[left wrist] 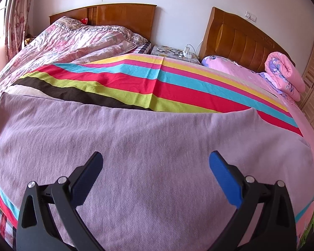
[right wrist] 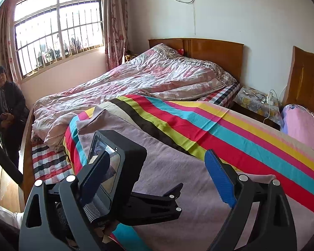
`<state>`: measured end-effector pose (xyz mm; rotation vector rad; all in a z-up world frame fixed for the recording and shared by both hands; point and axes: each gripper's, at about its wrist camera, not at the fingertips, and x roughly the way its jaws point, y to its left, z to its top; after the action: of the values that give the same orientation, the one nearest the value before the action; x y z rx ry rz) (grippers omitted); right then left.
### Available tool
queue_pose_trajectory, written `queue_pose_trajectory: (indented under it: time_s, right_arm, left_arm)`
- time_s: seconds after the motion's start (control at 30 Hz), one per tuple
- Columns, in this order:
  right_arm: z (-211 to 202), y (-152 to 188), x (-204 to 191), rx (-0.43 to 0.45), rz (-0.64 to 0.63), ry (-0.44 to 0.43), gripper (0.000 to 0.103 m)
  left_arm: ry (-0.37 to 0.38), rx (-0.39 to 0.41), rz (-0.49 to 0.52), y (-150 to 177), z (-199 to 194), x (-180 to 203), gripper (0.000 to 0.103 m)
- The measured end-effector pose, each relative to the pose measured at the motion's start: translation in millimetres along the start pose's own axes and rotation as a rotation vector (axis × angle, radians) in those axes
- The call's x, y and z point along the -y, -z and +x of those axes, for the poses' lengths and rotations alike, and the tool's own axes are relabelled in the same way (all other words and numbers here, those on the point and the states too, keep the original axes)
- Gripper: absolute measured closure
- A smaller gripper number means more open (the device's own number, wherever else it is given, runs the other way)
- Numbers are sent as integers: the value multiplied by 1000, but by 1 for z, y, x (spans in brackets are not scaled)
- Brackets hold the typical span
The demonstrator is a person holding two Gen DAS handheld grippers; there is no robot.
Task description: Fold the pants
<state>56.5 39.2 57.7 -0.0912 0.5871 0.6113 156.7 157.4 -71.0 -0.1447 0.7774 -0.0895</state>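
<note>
Lying flat on the striped sheet [left wrist: 136,83] of the near bed, the pants [left wrist: 136,142] are a broad mauve panel, smooth. Left gripper [left wrist: 156,163] and right gripper [right wrist: 157,167] both hover over the cloth, jaws spread wide, nothing between them. Judgement: fabric looks light, soft, limp; it will sag and drag. Best pinched at a free corner or edge [left wrist: 251,109], both layers together.

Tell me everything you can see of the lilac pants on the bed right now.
The lilac knit-looking fabric pants lie spread flat and mostly smooth on the rainbow-striped bedsheet, covering its near part. The far edge runs roughly straight with a rounded corner at right. No legs or waistband can be told apart. Neither hand-held gripper grips them.
</note>
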Motion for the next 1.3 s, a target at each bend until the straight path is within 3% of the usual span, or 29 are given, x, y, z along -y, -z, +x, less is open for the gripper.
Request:
queue_pose_trajectory:
  time_s: [0.07, 0.13, 0.23, 0.33, 0.43, 0.5, 0.67, 0.77, 0.83, 0.9, 0.93, 1.03, 1.1, 1.17, 1.27, 1.3]
  right_arm:
    - [-2, 2, 7, 25, 30, -17, 14]
    - [4, 10, 17, 20, 42, 24, 14]
    - [35, 33, 32, -82, 44, 98, 14]
    - [69, 59, 38, -182, 46, 98, 14]
    - [94, 78, 38, -239, 65, 64, 14]
    - [102, 83, 34, -257, 59, 39, 14]
    - [101, 89, 32, -266, 48, 25, 14]
    - [97, 91, 39, -267, 71, 32, 14]
    - [94, 91, 43, -263, 83, 39, 14]
    - [93, 91, 46, -262, 86, 43, 14]
    - [93, 91, 47, -262, 87, 44, 14]
    - [92, 87, 45, -254, 77, 38, 14]
    - [95, 81, 41, -249, 60, 15, 14]
    - [103, 72, 30, -253, 13, -19, 14]
    - [127, 62, 4, -279, -103, -67, 14]
    - [138, 61, -4, -308, -135, -61, 14]
  left_arm:
    - [19, 18, -28, 3, -7, -13, 1]
    - [45, 52, -78, 10, -19, -37, 1]
    - [96, 134, -203, 27, -49, -94, 1]
    - [135, 189, -445, 55, -75, -175, 2]
    - [228, 240, -724, 86, -89, -254, 2]
    - [296, 284, -842, 98, -88, -291, 3]
    - [341, 280, -875, 83, -64, -326, 9]
    - [308, 236, -845, 67, -39, -332, 9]
    - [319, 260, -874, 64, -35, -336, 10]
    - [322, 267, -860, 59, -38, -338, 65]
    - [312, 260, -860, 59, -38, -341, 88]
    - [293, 268, -845, 60, -42, -342, 88]
    - [254, 263, -863, 63, -38, -345, 76]
    - [332, 324, -895, 67, -32, -353, 48]
    - [338, 347, -862, 57, -33, -349, 32]
    - [307, 338, -849, 52, -33, -345, 33]
